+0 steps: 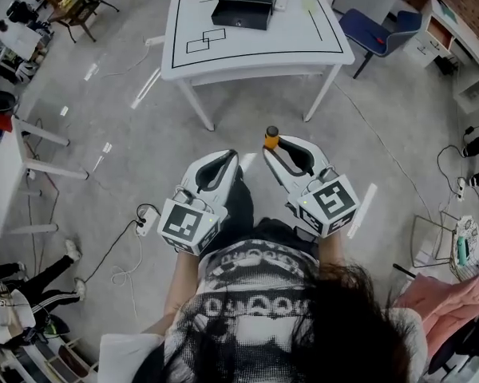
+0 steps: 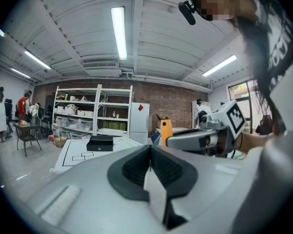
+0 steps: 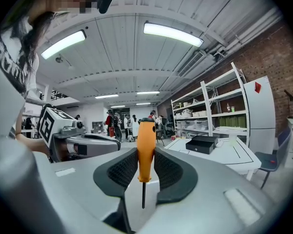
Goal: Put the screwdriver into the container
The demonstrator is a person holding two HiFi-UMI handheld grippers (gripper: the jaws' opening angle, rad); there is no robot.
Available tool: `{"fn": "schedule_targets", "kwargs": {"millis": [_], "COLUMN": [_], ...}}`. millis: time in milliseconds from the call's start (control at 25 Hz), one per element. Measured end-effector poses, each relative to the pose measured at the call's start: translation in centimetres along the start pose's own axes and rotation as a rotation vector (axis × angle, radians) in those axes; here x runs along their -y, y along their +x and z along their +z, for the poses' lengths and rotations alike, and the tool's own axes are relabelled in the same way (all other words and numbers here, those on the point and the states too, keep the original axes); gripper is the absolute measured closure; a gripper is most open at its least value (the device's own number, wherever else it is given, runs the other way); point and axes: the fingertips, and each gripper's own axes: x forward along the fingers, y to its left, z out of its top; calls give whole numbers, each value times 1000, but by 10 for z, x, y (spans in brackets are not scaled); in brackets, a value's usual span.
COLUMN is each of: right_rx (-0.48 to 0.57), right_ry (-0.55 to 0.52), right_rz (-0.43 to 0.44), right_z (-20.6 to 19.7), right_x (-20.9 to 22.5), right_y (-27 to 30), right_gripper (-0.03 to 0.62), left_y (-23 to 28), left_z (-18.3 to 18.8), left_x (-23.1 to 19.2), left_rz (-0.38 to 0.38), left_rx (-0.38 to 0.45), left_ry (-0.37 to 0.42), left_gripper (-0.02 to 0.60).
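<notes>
An orange-handled screwdriver (image 3: 146, 150) stands upright between the pads of my right gripper (image 3: 145, 156), which is shut on its handle, the thin shaft pointing down. From the head view its handle top (image 1: 271, 136) pokes out of the right gripper (image 1: 275, 150), held at waist height over the floor. My left gripper (image 1: 223, 163) is beside it, shut with nothing in it (image 2: 150, 156). The black container (image 1: 245, 6) lies on the white table (image 1: 303, 50) ahead, some way off; it also shows as the container (image 3: 201, 143) on the table beyond the jaws.
A blue chair (image 1: 377, 29) stands right of the table. Another white table (image 1: 8, 174) is at the left and cables (image 1: 132, 250) trail on the floor. Shelving (image 3: 219, 113) lines the brick wall. Several people stand in the background.
</notes>
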Motion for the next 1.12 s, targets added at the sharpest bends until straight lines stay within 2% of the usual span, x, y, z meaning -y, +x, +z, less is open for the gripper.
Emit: {"fn": "schedule_targets", "kwargs": {"millis": [240,600,920,1120], "right_rx": [-17,-51,-80,-87], "right_ry": [-5,3,-1,0], "right_rz": [-25,-70,-97,-121], "right_z": [9,37,50,54], "right_x": [39,93,119,125], "right_y": [52,160,254,293], "right_gripper": [484,484,484,484], "left_y": [44,107,139,147], "left_z": [3,26,30,27], "left_x": [-50,-160,-254,-294], "left_rz": [-32,-87,-121,-141], "left_rx": [-4,2,1,2], "left_ry": [-8,-12,-32,-42], "left_gripper": [581,581,581,581]}}
